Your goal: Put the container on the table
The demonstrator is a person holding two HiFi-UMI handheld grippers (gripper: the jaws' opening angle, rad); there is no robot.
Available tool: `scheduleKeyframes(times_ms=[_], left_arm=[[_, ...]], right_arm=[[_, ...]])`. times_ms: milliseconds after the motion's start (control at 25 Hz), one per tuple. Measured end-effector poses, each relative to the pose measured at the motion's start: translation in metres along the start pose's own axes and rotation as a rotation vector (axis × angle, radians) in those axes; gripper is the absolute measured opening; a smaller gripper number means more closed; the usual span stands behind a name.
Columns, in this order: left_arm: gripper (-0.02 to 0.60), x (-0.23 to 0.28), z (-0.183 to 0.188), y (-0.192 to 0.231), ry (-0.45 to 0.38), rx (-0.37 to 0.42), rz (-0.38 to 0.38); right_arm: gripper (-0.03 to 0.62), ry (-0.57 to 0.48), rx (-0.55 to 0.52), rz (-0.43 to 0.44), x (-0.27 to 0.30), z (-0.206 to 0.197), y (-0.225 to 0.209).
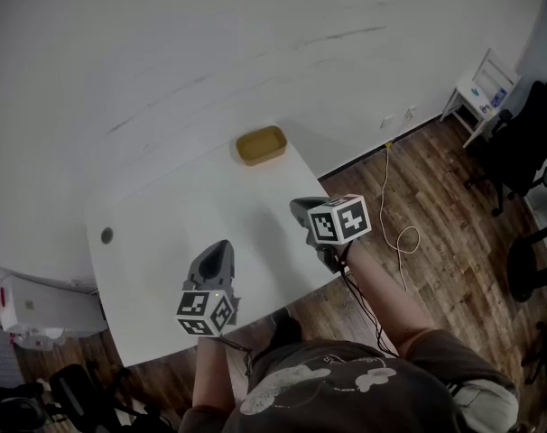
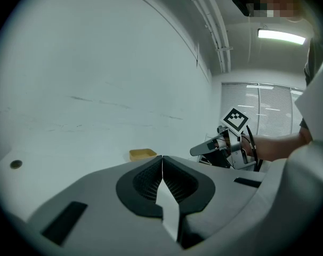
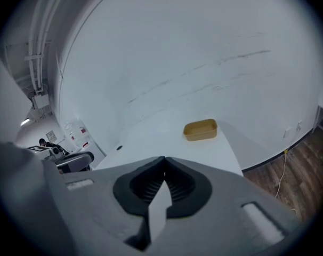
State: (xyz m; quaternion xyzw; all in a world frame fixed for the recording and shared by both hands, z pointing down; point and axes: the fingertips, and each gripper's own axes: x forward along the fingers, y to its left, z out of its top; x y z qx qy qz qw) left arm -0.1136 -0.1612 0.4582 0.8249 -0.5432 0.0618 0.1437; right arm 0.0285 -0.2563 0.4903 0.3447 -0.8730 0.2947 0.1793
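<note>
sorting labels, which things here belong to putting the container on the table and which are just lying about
Job: shallow tan rectangular container, resting on the white table; left gripper and right gripper, both shut, empty.
Lying about: yellow floor cable; black office chair; small white stand.

Office, swivel chairs (image 1: 524,147), white desk (image 1: 183,224), window blinds (image 2: 263,108), ceiling strip light (image 2: 281,35)

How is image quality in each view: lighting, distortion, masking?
Head view: dim, even light, the container sharp on the table. Left gripper view: heavy fisheye, dark corners, glaring ceiling light, mosaic patch at top. Right gripper view: same fisheye vignette, no glare.
</note>
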Motion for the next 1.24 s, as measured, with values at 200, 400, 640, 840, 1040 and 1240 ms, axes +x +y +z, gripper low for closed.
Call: scheduleKeyframes(times_ms=[200, 400, 640, 840, 1040, 1240], left_arm=[[0.008, -0.019, -0.002, -0.029, -0.009, 0.002, 0.004], [0.008, -0.038, -0.012, -0.056, -0.017, -0.006, 0.004], [0.008, -0.063, -0.016, -0.085, -0.039, -0.003, 0.006], [0.008, -0.086, -0.018, -0.107, -0.049, 0.009, 0.007], [0.008, -0.11, -0.024, -0.121, -0.056, 0.013, 0.018], [0.008, -0.135, -0.038, -0.131, -0.053, 0.01, 0.028]], right_arm=[[-0.002, -0.004, -0.017, -0.001, -0.035, -0.015, 0.005], [-0.002, -0.002, -0.023, -0.003, -0.065, -0.039, 0.011], [-0.002, -0.011, -0.027, -0.012, -0.1, -0.06, 0.016], [-0.002, -0.014, -0.033, -0.012, -0.124, -0.076, 0.026], [-0.002, -0.017, -0.044, -0.002, -0.141, -0.091, 0.04], [-0.002, -0.014, -0.036, -0.005, -0.153, -0.114, 0.051]])
